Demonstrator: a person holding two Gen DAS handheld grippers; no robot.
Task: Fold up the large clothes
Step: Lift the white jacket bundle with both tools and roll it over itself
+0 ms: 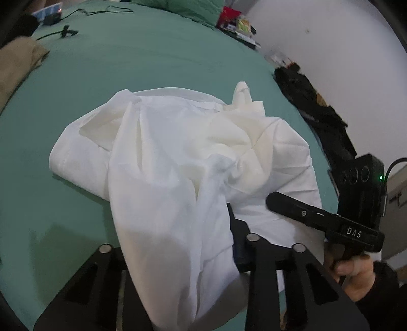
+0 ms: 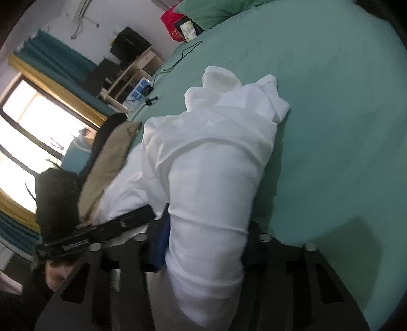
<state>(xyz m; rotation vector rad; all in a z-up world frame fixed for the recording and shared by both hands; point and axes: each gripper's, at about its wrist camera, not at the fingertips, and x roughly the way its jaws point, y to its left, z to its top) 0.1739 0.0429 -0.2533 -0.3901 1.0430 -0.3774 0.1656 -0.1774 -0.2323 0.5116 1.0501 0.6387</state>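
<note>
A crumpled white garment [image 1: 178, 142] lies on the green bedsheet [image 1: 127, 63]. In the left wrist view a fold of it rises between the fingers of my left gripper [image 1: 203, 229], which is shut on it. The cloth hides the left finger; the right finger [image 1: 236, 229] shows. My right gripper [image 1: 318, 216], held by a hand [image 1: 356, 270], lies low over the garment's right side. In the right wrist view the white garment [image 2: 211, 157] fills the gap of my right gripper [image 2: 206, 239], pinched beside the blue pad [image 2: 157, 244]. The left gripper [image 2: 101, 229] reaches in from the left.
A tan cloth [image 1: 17, 63] lies at the bed's left side. Black cables and a charger [image 1: 53, 17] are at the far end. Dark clothes [image 1: 318, 114] hang off the right bed edge. A red bag [image 1: 229, 15] sits far back. A window [image 2: 30, 132] and a shelf [image 2: 132, 73] stand beyond the bed.
</note>
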